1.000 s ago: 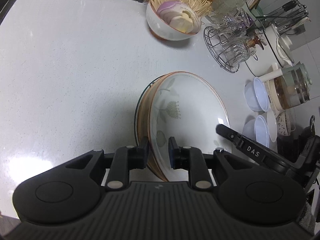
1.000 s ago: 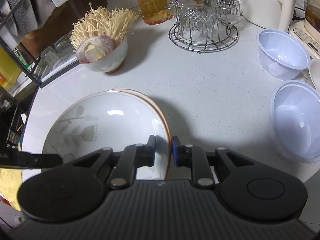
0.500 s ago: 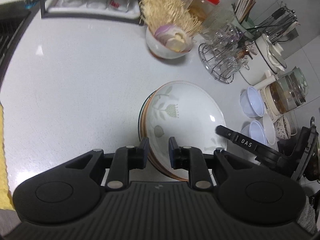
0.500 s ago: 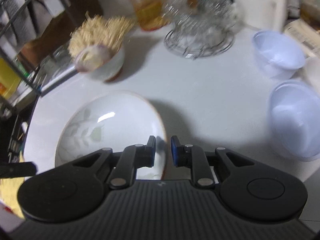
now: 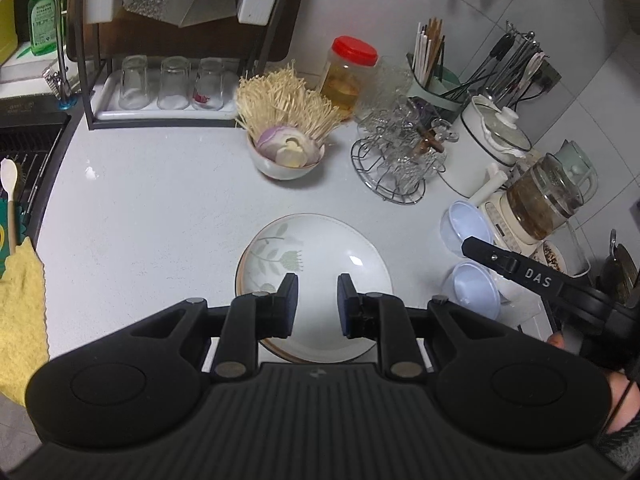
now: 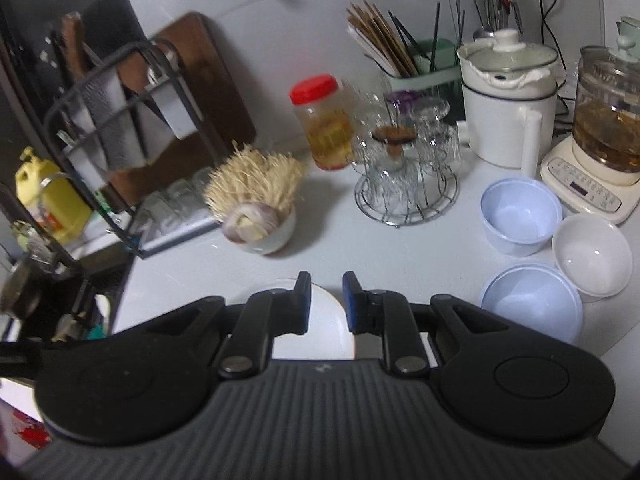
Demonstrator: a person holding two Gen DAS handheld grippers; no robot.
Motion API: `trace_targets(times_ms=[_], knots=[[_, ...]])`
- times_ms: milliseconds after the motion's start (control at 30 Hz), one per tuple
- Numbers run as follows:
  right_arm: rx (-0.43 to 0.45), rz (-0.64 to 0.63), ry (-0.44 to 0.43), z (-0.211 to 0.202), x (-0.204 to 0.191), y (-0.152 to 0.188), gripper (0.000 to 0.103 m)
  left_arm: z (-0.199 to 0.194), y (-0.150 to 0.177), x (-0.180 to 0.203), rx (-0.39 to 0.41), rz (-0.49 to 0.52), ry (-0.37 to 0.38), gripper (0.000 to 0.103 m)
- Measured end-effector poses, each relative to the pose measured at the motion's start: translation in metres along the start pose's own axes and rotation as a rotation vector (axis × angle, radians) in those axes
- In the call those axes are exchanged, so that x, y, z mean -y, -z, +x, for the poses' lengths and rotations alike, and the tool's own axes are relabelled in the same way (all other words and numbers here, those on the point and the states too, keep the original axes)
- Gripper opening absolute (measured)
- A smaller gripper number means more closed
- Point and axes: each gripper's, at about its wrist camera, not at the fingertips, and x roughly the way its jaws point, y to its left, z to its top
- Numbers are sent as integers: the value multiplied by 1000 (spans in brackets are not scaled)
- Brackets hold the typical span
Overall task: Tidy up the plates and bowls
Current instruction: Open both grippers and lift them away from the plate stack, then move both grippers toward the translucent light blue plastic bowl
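Both grippers — left [image 5: 313, 300], right [image 6: 327, 302] — have lifted off the plates [image 5: 320, 280], fingers narrowly parted and empty — plates stacked, bowls [image 6: 520, 216] next.

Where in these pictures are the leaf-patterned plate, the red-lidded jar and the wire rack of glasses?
leaf-patterned plate [image 5: 320, 256]: left wrist view, on its white centre.
red-lidded jar [image 6: 326, 136]: right wrist view, on its clear body.
wire rack of glasses [image 5: 396, 172]: left wrist view, on the wire frame's middle.

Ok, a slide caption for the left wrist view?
Left gripper, jaws narrowly apart and holding nothing, above the stacked floral plates on the white counter.
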Motion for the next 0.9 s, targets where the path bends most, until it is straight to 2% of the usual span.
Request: trace_targets(times_ms=[267,467,900], knots=[[37,-49,-34,-45,-8,-7,20,-17,5,22,9,19,19,23],[55,-37,-39,-60,-17,-9,20,-20,-2,29,25,56,58,23],[115,28,76,-54,-30,-14,20,13,-47,20,17,158,173,24]])
